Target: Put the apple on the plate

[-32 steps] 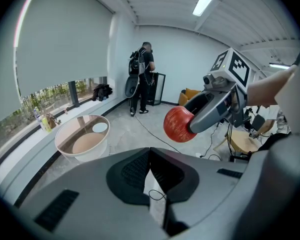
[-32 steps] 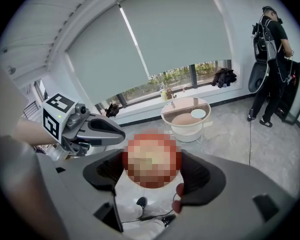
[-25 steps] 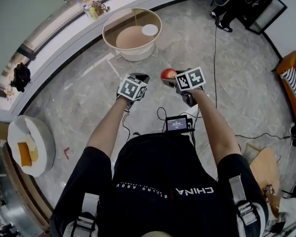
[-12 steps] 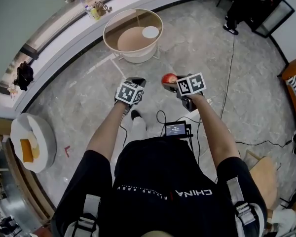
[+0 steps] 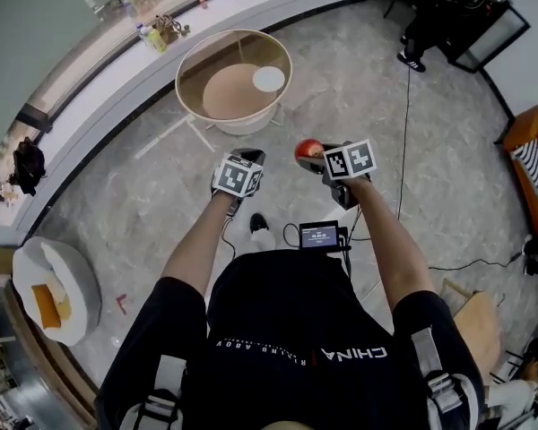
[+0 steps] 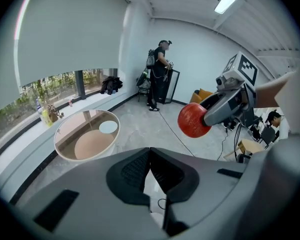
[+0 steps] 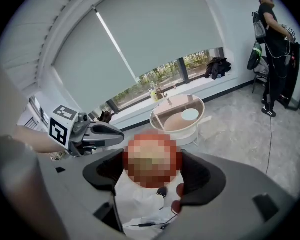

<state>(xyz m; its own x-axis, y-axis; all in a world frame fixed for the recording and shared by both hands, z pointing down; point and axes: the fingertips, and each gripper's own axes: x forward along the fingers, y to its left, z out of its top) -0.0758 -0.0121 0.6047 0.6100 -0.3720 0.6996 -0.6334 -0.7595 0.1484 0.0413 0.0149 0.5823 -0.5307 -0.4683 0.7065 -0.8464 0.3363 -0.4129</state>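
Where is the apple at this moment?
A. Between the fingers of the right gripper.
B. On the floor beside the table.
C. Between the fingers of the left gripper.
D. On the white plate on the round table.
A: the fingers of the right gripper clamp the apple from both sides, away from the round table, whose plate lies bare.

Right gripper view: the apple (image 7: 151,159) is being pixelated over, so its surface is not being shown. Head view: it is being half covered by the right gripper (image 5: 318,157), whose jaws are being hidden under the marker cube (image 5: 350,159). Small items (image 5: 159,31) on the windowsill (image 5: 108,74) are being rendered too small to identify. An orange sofa (image 5: 531,141) is being cut by the right edge.
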